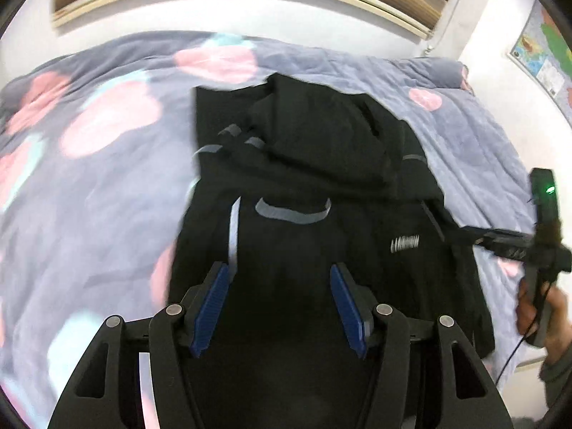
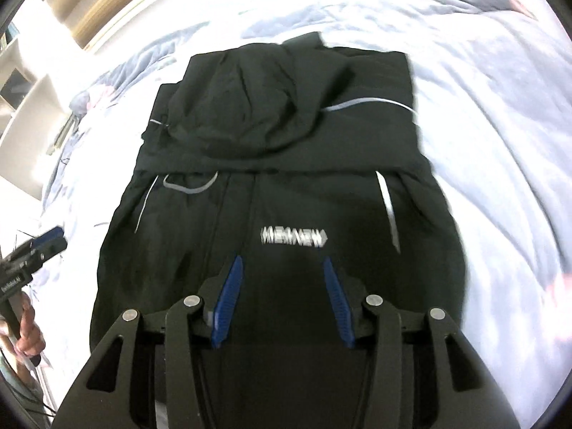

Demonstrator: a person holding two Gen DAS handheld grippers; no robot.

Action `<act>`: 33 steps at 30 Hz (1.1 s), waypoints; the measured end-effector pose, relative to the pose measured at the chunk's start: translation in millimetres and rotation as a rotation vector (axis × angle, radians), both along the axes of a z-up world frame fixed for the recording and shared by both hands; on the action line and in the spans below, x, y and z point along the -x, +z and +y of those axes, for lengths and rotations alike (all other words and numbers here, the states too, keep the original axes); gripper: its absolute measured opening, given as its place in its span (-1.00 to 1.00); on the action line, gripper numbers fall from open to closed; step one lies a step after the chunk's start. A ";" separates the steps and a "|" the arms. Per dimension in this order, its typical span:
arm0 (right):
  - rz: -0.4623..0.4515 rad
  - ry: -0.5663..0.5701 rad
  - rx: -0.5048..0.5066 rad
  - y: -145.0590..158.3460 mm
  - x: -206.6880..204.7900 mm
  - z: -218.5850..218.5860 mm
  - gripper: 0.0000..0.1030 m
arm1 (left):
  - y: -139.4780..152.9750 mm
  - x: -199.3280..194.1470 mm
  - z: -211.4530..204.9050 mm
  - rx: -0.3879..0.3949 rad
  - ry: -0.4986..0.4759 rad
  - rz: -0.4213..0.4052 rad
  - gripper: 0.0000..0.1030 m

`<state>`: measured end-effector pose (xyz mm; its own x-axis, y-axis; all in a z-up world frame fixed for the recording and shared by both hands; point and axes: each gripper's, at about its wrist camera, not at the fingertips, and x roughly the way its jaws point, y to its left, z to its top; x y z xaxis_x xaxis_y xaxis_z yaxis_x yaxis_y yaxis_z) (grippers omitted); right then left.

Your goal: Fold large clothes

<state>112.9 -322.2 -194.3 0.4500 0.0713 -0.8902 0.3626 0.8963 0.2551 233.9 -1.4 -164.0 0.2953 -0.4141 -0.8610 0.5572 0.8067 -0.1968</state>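
I see the black jacket (image 1: pixel 304 186) lying flat on the quilted bed (image 1: pixel 89 186), hood folded onto its chest. My left gripper (image 1: pixel 279 304) and right gripper (image 2: pixel 282 300) hover above the jacket's lower part, both spread, pinching nothing.

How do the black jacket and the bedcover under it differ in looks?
The black jacket is one dark colour with thin pale stripes and a small white logo; the bedcover is greyish blue with large pink blotches. The jacket lies as a compact, partly folded bundle with its hood laid on top, while the bedcover spreads wide across the whole bed. Both are soft fabric lying flat, and neither claw is holding either one.
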 end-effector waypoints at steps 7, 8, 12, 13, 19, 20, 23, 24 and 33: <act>-0.017 -0.084 0.014 32.9 80.9 7.7 0.10 | 29.9 62.5 82.1 0.014 0.139 0.012 0.18; -0.027 -0.097 0.010 37.3 92.4 7.8 0.15 | 35.2 69.7 93.3 0.023 0.161 0.006 0.18; -0.022 -0.142 0.033 43.4 129.6 9.7 0.22 | 44.6 87.4 113.1 0.031 0.198 -0.002 0.18; -0.017 -0.150 0.031 42.3 138.1 9.8 0.22 | 44.2 91.2 117.3 0.024 0.202 0.001 0.18; 0.077 -0.241 -0.016 12.8 194.7 5.3 0.22 | 23.1 108.2 143.6 0.019 0.246 0.096 0.18; 0.089 -0.259 -0.040 6.1 204.2 3.6 0.22 | 16.3 110.4 147.9 0.027 0.253 0.125 0.18; 0.129 -0.316 -0.100 -13.7 231.9 -1.9 0.22 | -5.2 115.7 157.1 0.046 0.271 0.202 0.18; 0.144 -0.329 -0.107 -19.5 239.1 -3.7 0.22 | -12.9 117.4 159.7 0.052 0.273 0.225 0.18; 0.235 -0.336 -0.097 -64.3 241.5 -24.5 0.22 | -84.2 109.4 172.7 0.044 0.310 0.400 0.18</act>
<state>-128.6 -346.7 -258.6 0.2476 0.0439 -0.9679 0.6889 0.6945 0.2078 124.4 171.3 -248.2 0.0606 -0.3976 -0.9156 0.1673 0.9083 -0.3833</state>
